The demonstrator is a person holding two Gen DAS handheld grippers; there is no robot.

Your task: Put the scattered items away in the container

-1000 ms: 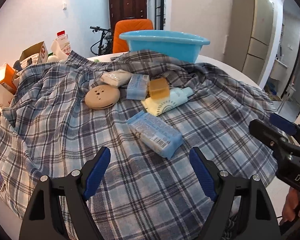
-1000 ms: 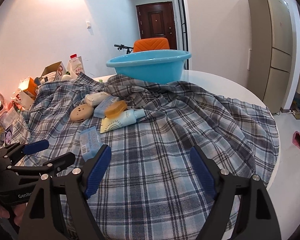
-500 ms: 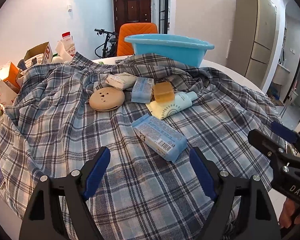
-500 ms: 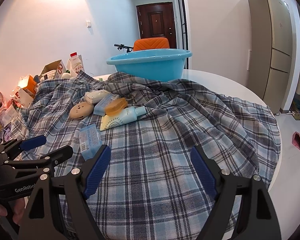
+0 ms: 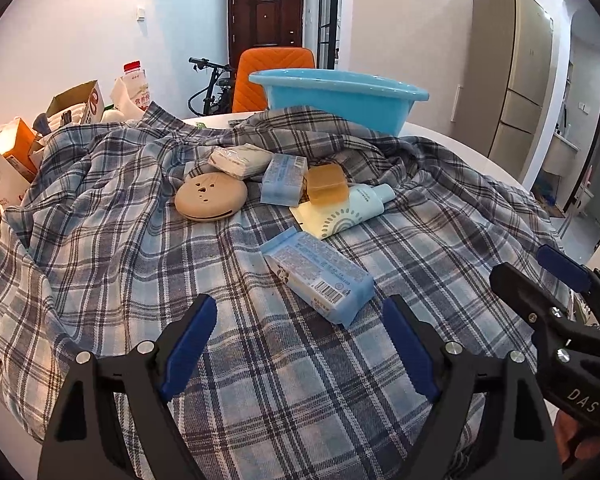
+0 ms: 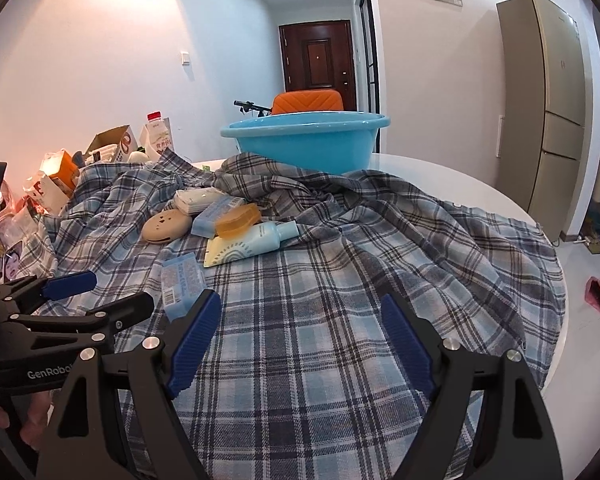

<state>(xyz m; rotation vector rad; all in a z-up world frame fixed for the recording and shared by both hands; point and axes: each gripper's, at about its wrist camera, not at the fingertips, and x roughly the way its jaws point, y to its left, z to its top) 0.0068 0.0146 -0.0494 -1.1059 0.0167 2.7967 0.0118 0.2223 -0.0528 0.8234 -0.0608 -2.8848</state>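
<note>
Best handled one piece at a time, starting with the nearest, and carried far across to the light blue plastic basin (image 5: 340, 96), a smooth, thick-rimmed tub standing at the far edge of the round white surface (image 6: 452, 184), apparently empty as far as its wall allows judging. Draped over most of that surface: a soft, rumpled blue-grey plaid cloth (image 5: 120, 248), likely to bunch and drag if pads scrape it, so worth lowering onto the item from above, not sliding in. Left hand-held gripper (image 5: 296, 344) spread and opening wider, nothing between its blue ribbed pads, poised just short of the blue wipes pack (image 5: 320, 276), a soft crinkly flat rectangle lying aslant; probably best pinched across its narrow width, gently, since film wrap yields and slips. Right hand-held gripper (image 6: 300, 344) likewise spread and empty, over bare cloth, well apart from the pile. Farther back, clustered and touching: a cream and pale blue squeeze tube (image 5: 344, 210), smooth and tapering to a cap; a tan round puck-like case (image 5: 210, 196), hard, domed, awkward for flat pads; a second blue pack (image 5: 284, 180); a white wrapped tissue pack (image 5: 240, 158); smallest, an amber translucent soap-like block (image 5: 326, 184) resting atop tube and pack, likely to tumble if neighbours get lifted first.
</note>
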